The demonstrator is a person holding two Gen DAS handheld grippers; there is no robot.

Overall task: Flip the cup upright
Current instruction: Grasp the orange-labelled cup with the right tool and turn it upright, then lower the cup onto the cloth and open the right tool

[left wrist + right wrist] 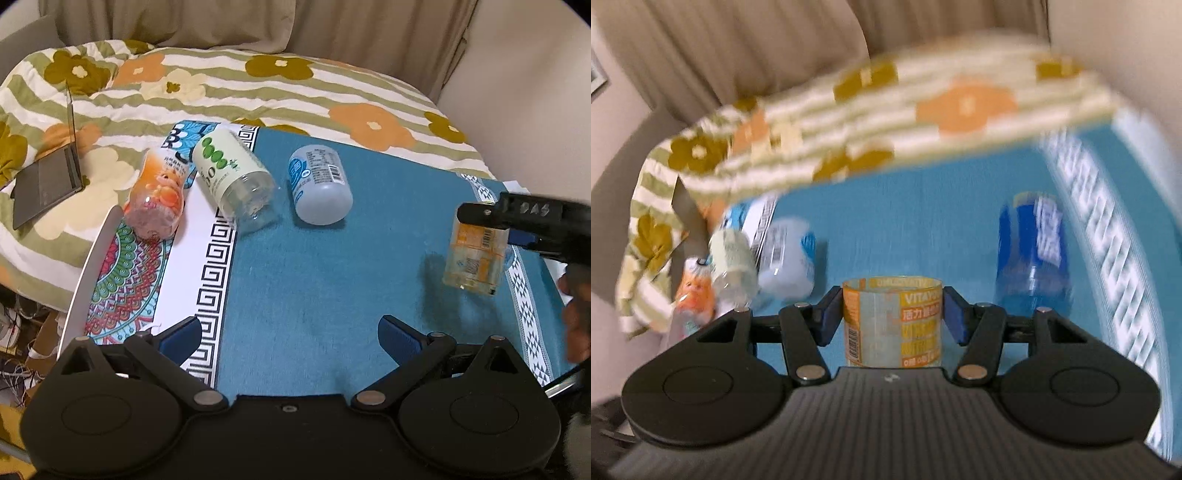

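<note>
A clear cup with a yellow-orange label (892, 325) sits between the pads of my right gripper (891, 314), which is shut on it. In the left wrist view this cup (474, 258) hangs near upright just above the blue cloth (332, 266) at the right, with the right gripper (491, 218) clamped near its top. My left gripper (290, 332) is open and empty over the cloth's near edge. Three more cups lie on their sides at the back: an orange one (159, 195), a green-dotted one (236, 181) and a pale blue one (319, 184).
A dark blue cup (1034, 258) lies to the right in the blurred right wrist view. A floral quilt (258, 81) covers the bed behind the table. A laptop (48, 181) sits open on the quilt at the left. The table edge (92, 266) runs down the left.
</note>
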